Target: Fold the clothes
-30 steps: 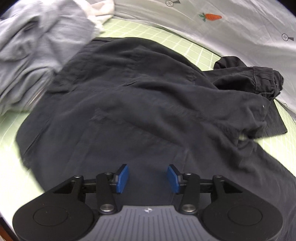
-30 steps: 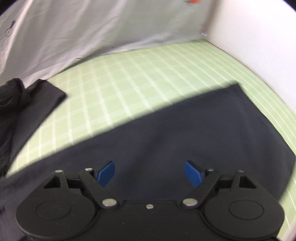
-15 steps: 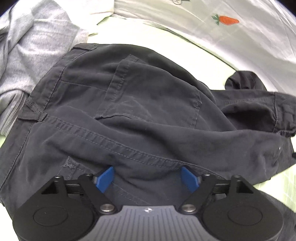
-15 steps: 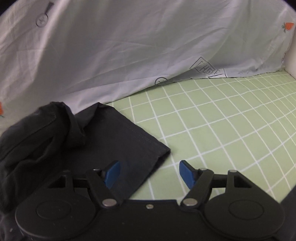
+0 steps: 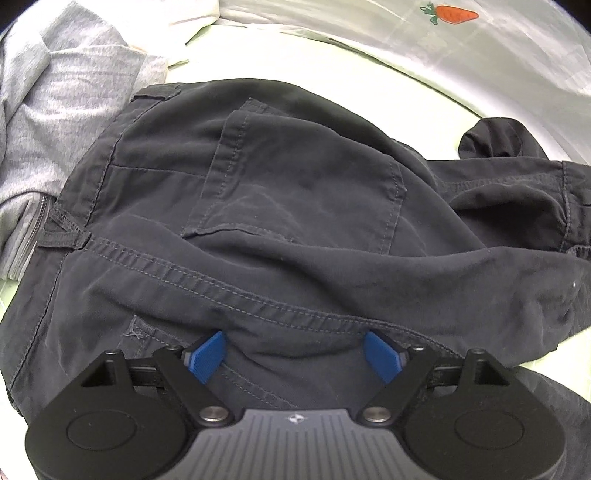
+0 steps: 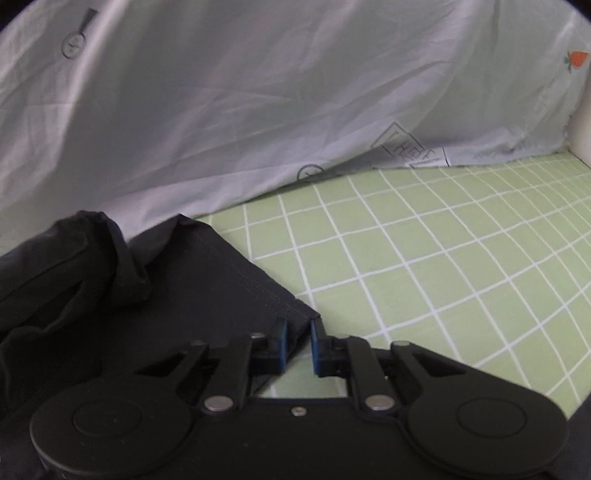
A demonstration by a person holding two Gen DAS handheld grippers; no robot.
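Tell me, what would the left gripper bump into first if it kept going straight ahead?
Most likely the dark trousers. The left gripper stands with jaws wide open right over a stitched fold of them, nothing else between. Whether it already touches the cloth is unclear.

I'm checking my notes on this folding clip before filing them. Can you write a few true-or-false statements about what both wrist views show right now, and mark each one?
1. The left gripper has its fingers spread wide over the dark trousers. True.
2. The right gripper is wide open above bare mat. False: its fingers have just been closing and now pinch the corner of the trouser leg hem.
3. A grey garment lies beside the trousers' waistband in the left wrist view. True.
4. The green mat is plain, with no pattern. False: it carries a white grid.
5. The pale sheet behind the mat has a carrot print. True.
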